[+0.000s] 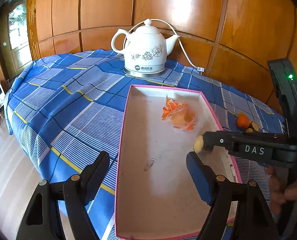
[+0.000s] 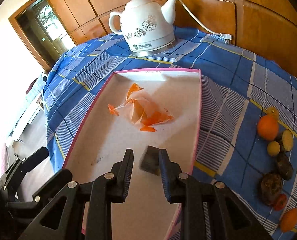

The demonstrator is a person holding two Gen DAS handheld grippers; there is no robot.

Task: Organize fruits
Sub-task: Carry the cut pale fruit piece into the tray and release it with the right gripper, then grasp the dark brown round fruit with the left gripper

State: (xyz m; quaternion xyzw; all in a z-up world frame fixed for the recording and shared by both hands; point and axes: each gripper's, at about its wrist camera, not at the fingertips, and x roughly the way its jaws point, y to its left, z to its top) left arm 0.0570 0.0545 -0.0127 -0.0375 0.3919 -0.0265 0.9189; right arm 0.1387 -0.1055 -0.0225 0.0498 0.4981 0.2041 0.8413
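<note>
One container is recorded: a shallow pink-edged box (image 2: 196, 108) with a pale floor, set on the worktop (image 2: 224, 92) under a blue checked cloth. Inside it, toward the far end, a clear plastic bag of orange pieces (image 2: 146, 112) is seen lying flat. The rest of the box floor is bare apart from dark smudges.

The right tongs (image 1: 203, 145) are held over the near right part of the box, closed on a small piece of fruit (image 1: 198, 144), pale on its cut face and dark-skinned as seen from the right wrist camera. The left tongs (image 1: 148, 177) are held open above the near left edge of the box, with nothing between them.

Outside the box, on the cloth to the right, a group of fruits is noted: an orange (image 2: 267, 127), a small yellow fruit (image 2: 273, 148), and several dark-skinned pieces (image 2: 284, 165).

A white ceramic kettle (image 2: 148, 26) is stood beyond the box's far end.
</note>
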